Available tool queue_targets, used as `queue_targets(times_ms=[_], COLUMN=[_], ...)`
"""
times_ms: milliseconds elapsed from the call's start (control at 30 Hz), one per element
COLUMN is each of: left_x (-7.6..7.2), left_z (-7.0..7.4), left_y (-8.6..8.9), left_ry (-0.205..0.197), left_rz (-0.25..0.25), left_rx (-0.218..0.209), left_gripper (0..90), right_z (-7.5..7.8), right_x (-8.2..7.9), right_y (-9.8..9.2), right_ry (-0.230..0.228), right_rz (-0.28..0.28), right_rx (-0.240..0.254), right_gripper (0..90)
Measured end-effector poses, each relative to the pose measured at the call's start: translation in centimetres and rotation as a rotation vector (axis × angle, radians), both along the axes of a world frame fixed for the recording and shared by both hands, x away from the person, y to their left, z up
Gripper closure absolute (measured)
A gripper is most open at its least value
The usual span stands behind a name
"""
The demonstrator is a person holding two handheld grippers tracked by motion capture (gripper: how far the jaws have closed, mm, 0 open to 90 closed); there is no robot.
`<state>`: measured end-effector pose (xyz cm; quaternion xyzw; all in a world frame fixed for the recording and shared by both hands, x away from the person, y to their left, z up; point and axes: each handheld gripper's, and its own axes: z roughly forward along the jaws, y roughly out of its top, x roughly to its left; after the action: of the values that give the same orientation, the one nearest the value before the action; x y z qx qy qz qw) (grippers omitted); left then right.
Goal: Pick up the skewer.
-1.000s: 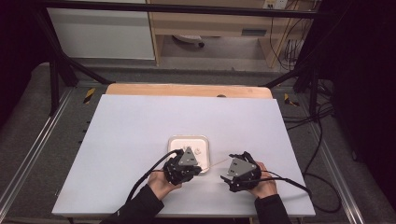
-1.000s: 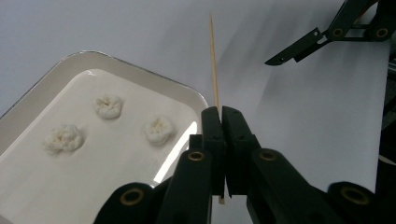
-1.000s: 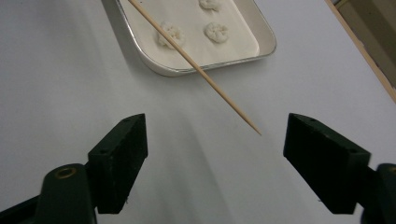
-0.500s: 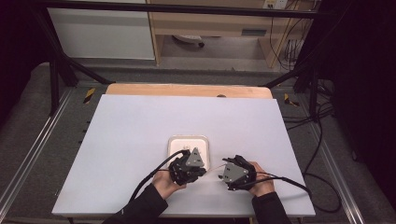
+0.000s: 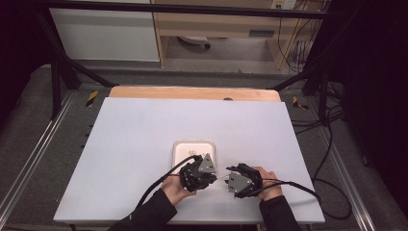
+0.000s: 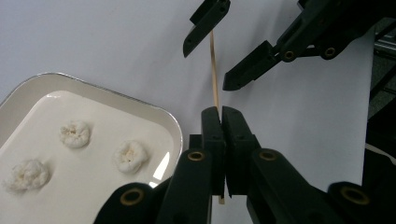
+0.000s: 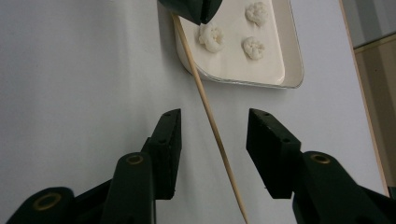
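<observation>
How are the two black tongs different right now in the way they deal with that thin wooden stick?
The left tongs are pressed shut on the wooden stick, while the right tongs stand apart, having just been closing, with the stick between them but untouched. The left tongs sit next to the white tray; the right tongs sit farther from it. Both are black, hand-held, and lined up on the same stick.

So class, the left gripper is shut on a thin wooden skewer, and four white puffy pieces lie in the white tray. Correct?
Not quite: the left gripper view shows three white puffy pieces in the white tray, not four. The left gripper is indeed shut on the thin wooden skewer.
</observation>
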<state>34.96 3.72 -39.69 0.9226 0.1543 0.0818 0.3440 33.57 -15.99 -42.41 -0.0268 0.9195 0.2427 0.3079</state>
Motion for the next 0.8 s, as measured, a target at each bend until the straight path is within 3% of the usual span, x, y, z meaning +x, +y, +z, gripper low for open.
queue_targets(times_ms=[800], left_x=[-0.24], left_z=[-0.05], left_y=[-0.35], left_ry=[0.01], left_rz=[-0.034], left_rx=[0.015], left_gripper=[88.5], right_z=[-0.46], right_x=[-0.21], right_y=[-0.14], right_ry=[-0.059], right_rz=[0.102], right_rx=[-0.128], right_gripper=[83.5])
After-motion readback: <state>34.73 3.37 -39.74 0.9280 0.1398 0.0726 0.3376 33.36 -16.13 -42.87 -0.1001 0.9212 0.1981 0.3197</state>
